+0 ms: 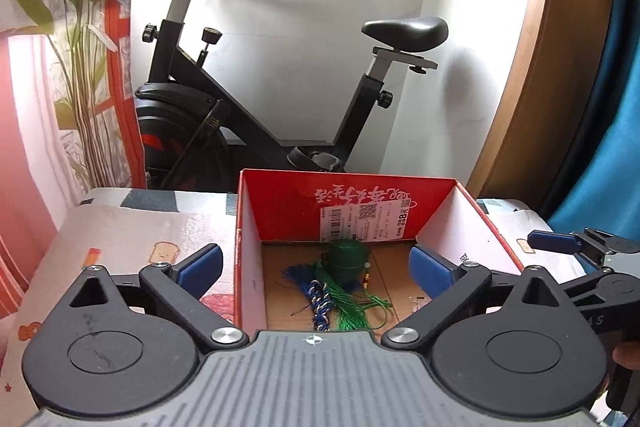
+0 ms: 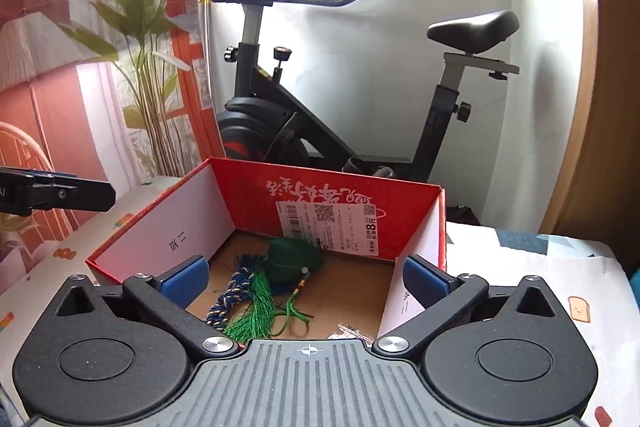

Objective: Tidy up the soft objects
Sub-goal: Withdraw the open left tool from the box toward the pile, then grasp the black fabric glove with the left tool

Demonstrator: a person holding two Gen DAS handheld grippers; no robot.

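An open red cardboard box [image 1: 288, 203] [image 2: 248, 199] stands on a printed cloth surface. On its brown floor lies a green soft pouch [image 1: 347, 261] [image 2: 292, 259] with a green tassel [image 1: 348, 311] [image 2: 256, 311], and beside it a blue braided tassel [image 1: 320, 301] [image 2: 228, 297]. My left gripper [image 1: 316, 269] hovers over the box's near left side, open, with nothing between its blue pads. My right gripper [image 2: 306, 277] hovers over the near right side, also open and holding nothing. Each view catches one finger [image 1: 554, 241] [image 2: 60, 193] of the other gripper at its edge.
A small clear item [image 2: 348, 331] lies on the box floor near the front. Behind the surface stands a black exercise bike [image 1: 248, 115] [image 2: 320, 123] against a white wall. A plant-print curtain [image 1: 80, 67] hangs at the left. A wooden panel [image 1: 540, 87] rises at the right.
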